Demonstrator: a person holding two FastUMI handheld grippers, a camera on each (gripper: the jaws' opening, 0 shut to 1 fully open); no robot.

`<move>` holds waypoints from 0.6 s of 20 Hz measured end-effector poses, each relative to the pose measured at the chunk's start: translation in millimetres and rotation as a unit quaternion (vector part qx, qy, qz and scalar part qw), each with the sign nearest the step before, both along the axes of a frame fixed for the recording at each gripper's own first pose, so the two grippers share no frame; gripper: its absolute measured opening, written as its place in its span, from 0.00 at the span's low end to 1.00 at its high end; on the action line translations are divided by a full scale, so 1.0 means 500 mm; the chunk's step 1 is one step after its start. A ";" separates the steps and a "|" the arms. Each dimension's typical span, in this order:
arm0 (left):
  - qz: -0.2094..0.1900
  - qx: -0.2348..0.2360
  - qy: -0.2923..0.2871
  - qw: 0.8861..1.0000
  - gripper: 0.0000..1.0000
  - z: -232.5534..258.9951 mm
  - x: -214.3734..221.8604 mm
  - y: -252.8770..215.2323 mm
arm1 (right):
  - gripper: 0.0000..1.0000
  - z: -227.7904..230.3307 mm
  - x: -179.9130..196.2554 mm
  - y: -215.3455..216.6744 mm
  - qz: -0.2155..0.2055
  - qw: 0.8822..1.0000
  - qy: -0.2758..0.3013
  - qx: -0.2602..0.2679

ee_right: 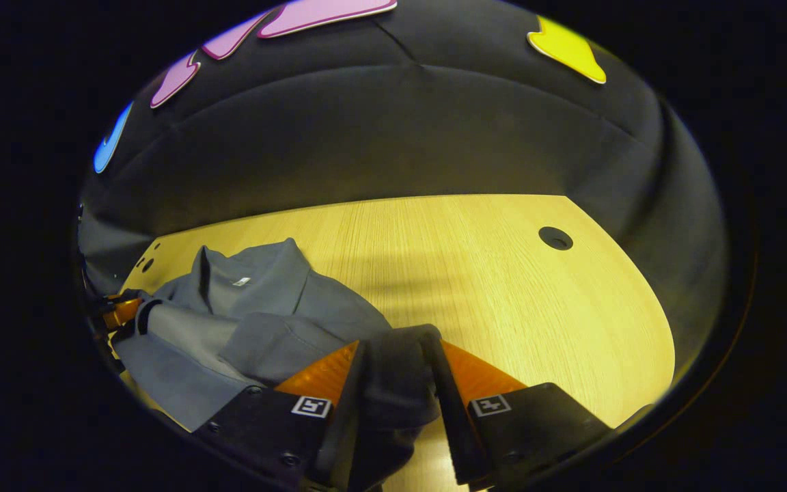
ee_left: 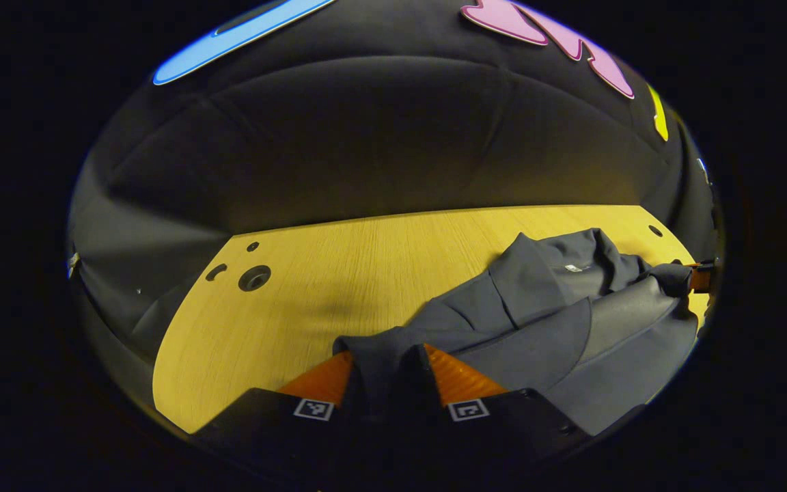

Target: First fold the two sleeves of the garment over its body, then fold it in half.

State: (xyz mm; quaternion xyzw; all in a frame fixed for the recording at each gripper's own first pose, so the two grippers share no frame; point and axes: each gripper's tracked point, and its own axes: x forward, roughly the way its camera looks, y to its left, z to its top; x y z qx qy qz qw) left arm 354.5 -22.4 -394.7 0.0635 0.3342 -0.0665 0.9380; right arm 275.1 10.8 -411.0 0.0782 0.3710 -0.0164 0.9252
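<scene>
The left claw (ee_left: 389,365) is clamped on a dark fold of the grey collared jacket (ee_left: 550,321), and the right claw (ee_right: 397,362) pinches another edge of it. Both sleeves appear to lie over the body already, so the half-fold looks underway, not finished. The jacket lies on the wooden counter (ee_left: 339,273), collar toward the far edge. The right gripper view shows the counter's round hole (ee_right: 555,238) beyond the jacket.
</scene>
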 end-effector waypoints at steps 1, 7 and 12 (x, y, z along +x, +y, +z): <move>0.000 -0.005 0.001 1.000 0.55 0.009 -0.004 -0.003 | 0.65 0.010 -0.005 0.002 -0.001 1.000 -0.004 0.005; -0.015 -0.042 -0.028 0.999 0.86 0.092 -0.049 -0.029 | 0.79 0.093 -0.045 0.006 0.003 0.999 -0.036 0.012; -0.031 -0.058 -0.071 0.995 0.92 0.195 -0.107 -0.055 | 0.79 0.187 -0.095 0.006 0.010 0.997 -0.071 0.010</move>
